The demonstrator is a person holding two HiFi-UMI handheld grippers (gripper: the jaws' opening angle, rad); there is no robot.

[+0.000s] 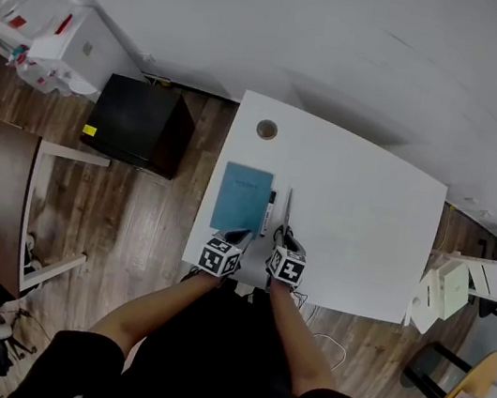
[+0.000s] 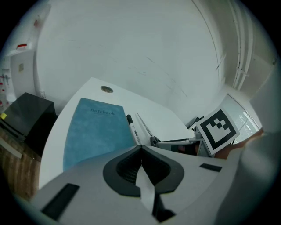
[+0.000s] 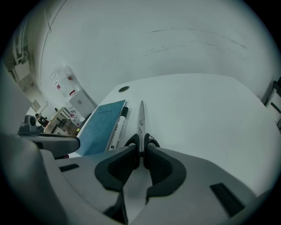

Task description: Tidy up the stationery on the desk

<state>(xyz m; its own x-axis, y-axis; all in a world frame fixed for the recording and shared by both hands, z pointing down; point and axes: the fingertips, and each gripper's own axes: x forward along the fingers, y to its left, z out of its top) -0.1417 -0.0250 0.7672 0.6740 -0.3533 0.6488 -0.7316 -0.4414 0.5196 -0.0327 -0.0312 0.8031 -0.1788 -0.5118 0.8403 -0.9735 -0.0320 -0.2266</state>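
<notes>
Now: left hand-held gripper [image 1: 239, 236] and right hand-held gripper [image 1: 281, 238] at the table's [image 1: 368, 224] near edge, both with jaws pressed together, empty.
Blue notebook [image 1: 242, 198], marker [image 1: 268, 212] and scissors [image 1: 287, 212] lie side by side just ahead; scissors handles sit just beyond the right jaws.

Notebook [image 1: 242, 198] laid on desk [image 1: 369, 215], toward left part, near front edge. Marker [image 1: 268, 212] placed just right of notebook, parallel to it. Scissors [image 1: 287, 212] set just right of marker, handles toward front edge. Round hole [image 1: 266, 130] found behind notebook, near back edge. Cabinet [image 1: 138, 123] stood on floor left of desk, near its back corner.
</notes>
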